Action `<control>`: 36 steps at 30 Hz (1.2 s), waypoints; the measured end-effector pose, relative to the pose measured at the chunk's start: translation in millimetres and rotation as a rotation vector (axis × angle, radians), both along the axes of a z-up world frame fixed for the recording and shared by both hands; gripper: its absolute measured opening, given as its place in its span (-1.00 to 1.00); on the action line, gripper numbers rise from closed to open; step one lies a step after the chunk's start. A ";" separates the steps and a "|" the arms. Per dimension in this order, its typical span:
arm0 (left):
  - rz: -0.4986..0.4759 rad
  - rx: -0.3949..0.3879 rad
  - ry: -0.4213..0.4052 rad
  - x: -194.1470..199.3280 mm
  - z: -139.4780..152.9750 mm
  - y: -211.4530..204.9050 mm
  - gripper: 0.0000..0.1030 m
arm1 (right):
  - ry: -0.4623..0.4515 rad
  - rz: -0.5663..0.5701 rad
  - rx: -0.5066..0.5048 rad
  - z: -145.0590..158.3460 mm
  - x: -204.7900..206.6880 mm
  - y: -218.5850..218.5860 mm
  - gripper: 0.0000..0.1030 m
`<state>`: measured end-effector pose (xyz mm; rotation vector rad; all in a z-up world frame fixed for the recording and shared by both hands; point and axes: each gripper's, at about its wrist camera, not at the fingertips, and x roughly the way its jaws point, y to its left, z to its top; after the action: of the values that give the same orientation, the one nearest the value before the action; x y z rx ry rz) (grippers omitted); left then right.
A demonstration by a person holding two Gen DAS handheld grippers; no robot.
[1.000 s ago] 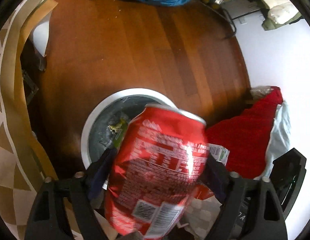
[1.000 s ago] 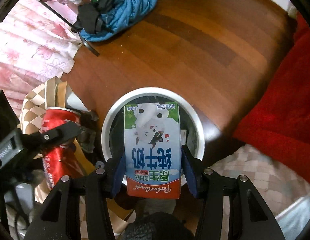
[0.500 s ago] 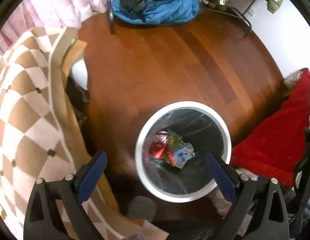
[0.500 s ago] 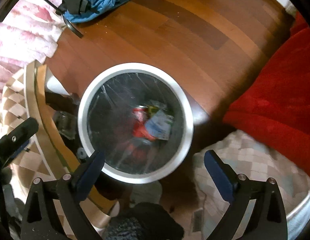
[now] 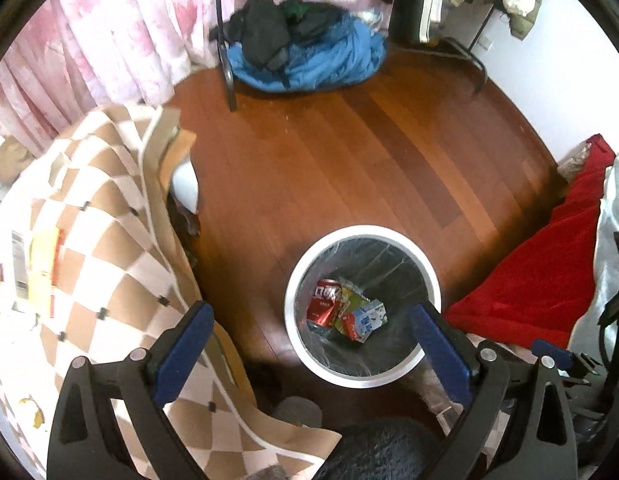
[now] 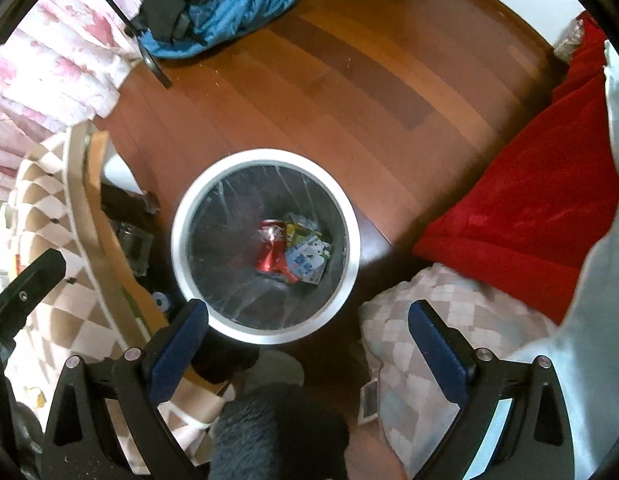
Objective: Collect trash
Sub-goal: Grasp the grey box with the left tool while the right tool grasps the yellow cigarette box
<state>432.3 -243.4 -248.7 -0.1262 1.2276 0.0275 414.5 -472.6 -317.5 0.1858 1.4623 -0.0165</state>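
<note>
A white-rimmed round trash bin (image 5: pixel 295 280) with a clear liner stands on the wooden floor; it also shows in the right wrist view (image 6: pixel 189 208). Inside lie a red soda can (image 5: pixel 324 303), a milk carton (image 5: pixel 367 320) and some wrappers. The right wrist view shows the can (image 6: pixel 271 250) and the carton (image 6: pixel 307 260) too. My left gripper (image 5: pixel 309 326) is open and empty, high above the bin. My right gripper (image 6: pixel 307 322) is open and empty, also above the bin.
A brown-and-white checkered cloth (image 5: pixel 89 248) covers a surface at left, with papers on it. A red blanket (image 5: pixel 549 264) lies at right. A blue and black clothes pile (image 5: pixel 305 56) lies far across the floor by pink curtains (image 5: pixel 101 40).
One second ago my left gripper held the can and my right held the carton above the bin. Both opened, the items fell into the bin, and both grippers rose.
</note>
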 end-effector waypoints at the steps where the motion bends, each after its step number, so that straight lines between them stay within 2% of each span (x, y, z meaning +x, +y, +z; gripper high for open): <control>1: 0.001 0.003 -0.015 -3.2 7.5 0.8 0.96 | -0.015 -0.002 0.003 10.7 -2.0 0.2 0.96; 8: 0.062 0.014 -0.131 -28.4 68.5 30.8 0.96 | -0.150 0.021 0.036 89.1 -17.2 18.7 0.96; 13: 0.152 0.023 -0.202 -51.6 106.2 81.9 0.96 | -0.239 0.070 0.091 140.0 -25.0 53.9 0.97; 17: 0.255 0.064 -0.219 -76.6 117.3 144.3 0.96 | -0.287 0.135 0.145 170.8 -29.5 100.2 0.97; 21: 0.382 0.122 -0.186 -107.0 105.8 221.4 0.96 | -0.305 0.249 0.191 182.8 -30.6 173.2 0.97; 24: 0.498 0.142 -0.133 -132.3 84.8 284.6 0.96 | -0.286 0.321 0.207 171.0 -30.6 228.5 0.97; 28: 0.649 0.153 -0.048 -162.2 46.3 359.2 0.96 | -0.215 0.403 0.259 131.3 -23.8 309.8 0.96; 31: 0.709 0.166 -0.010 -175.1 25.0 389.8 0.97 | -0.154 0.454 0.257 90.6 -14.0 368.9 0.95; 36: 0.752 0.196 0.053 -188.2 -8.2 424.2 0.97 | -0.041 0.459 0.207 22.7 9.3 447.7 0.67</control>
<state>244.2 180.7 -256.9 -0.4108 1.1638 0.8056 423.8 -24.9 -294.8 0.0144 1.4356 0.5093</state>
